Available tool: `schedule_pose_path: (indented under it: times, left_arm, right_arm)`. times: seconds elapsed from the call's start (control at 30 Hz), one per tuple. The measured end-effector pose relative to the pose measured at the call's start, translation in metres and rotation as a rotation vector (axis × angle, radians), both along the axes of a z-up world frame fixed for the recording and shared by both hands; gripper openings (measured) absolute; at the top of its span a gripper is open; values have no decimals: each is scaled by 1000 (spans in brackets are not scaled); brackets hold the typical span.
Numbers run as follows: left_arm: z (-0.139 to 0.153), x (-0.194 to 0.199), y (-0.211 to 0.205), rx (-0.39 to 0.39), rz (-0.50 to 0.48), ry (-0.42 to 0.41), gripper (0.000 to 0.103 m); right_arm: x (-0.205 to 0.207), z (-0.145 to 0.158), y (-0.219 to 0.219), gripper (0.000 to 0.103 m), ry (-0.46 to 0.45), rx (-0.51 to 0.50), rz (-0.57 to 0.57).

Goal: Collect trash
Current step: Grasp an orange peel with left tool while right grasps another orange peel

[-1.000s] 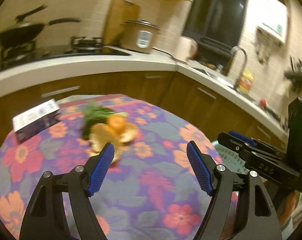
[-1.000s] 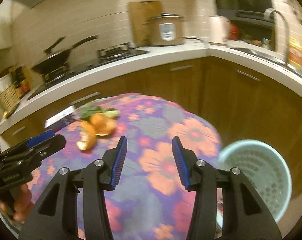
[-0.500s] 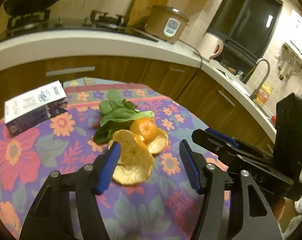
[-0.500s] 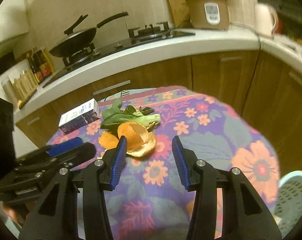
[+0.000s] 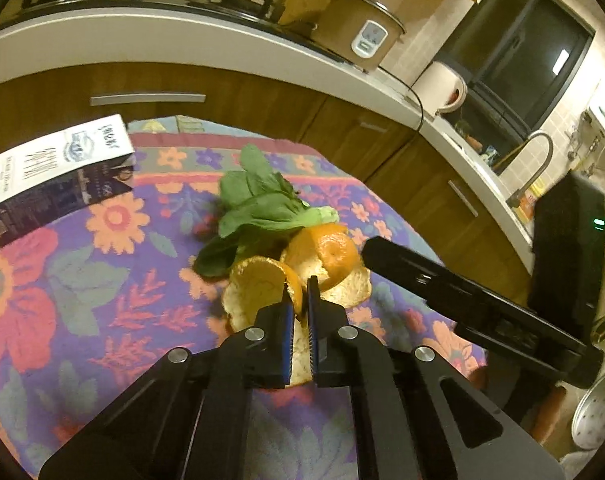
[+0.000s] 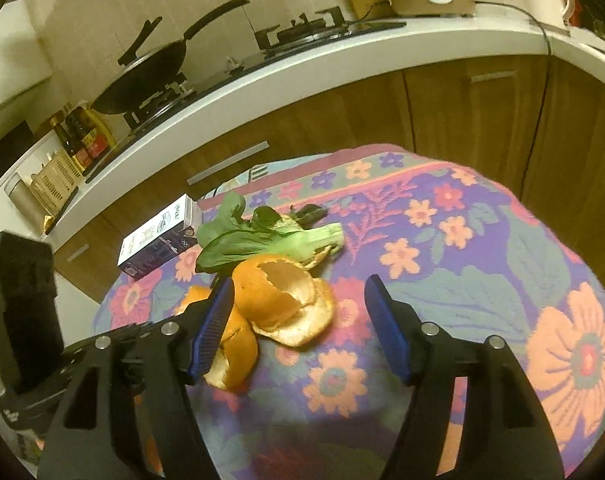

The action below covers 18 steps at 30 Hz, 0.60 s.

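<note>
Orange peels lie on the flowered tablecloth. My left gripper is shut on the near peel, pinching its rim. A second peel lies just beyond, with a green leafy vegetable behind it. My right gripper is open and straddles the second peel. In the right wrist view the left-held peel sits by my left finger, and the vegetable lies behind.
A white and dark carton lies at the table's far left, also in the right wrist view. A pale perforated bin stands on the floor to the right. A kitchen counter with cabinets curves behind the table.
Both grippers moved down toward the peels. My left gripper closed on the near peel. My right gripper opened wider around the second peel.
</note>
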<state>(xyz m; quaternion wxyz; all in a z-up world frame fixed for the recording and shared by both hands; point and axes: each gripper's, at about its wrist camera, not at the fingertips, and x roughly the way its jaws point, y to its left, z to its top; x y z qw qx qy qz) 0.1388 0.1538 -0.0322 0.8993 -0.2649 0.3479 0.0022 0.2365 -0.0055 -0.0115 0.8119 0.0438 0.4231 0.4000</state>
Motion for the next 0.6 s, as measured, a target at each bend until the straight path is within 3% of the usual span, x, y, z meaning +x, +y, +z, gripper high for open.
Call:
schedule_pose_path:
  times: [0.27, 0.33, 0.4, 0.5, 0.6]
  left_arm:
    - [2, -19, 17, -39, 36, -25, 2]
    - [2, -21, 17, -42, 32, -28, 2]
    - [3, -23, 16, -42, 24, -32, 2]
    - [5, -25, 12, -33, 10, -41, 2]
    - [10, -32, 7, -20, -3, -54, 2]
  right_arm:
    - [13, -29, 22, 68, 128, -5, -3]
    - [11, -27, 24, 60, 118, -11, 10]
    - [9, -29, 27, 39, 143, -3, 41]
    - [0, -28, 25, 29, 126, -6, 37]
    - [-8, -25, 14, 25, 111, 7, 25]
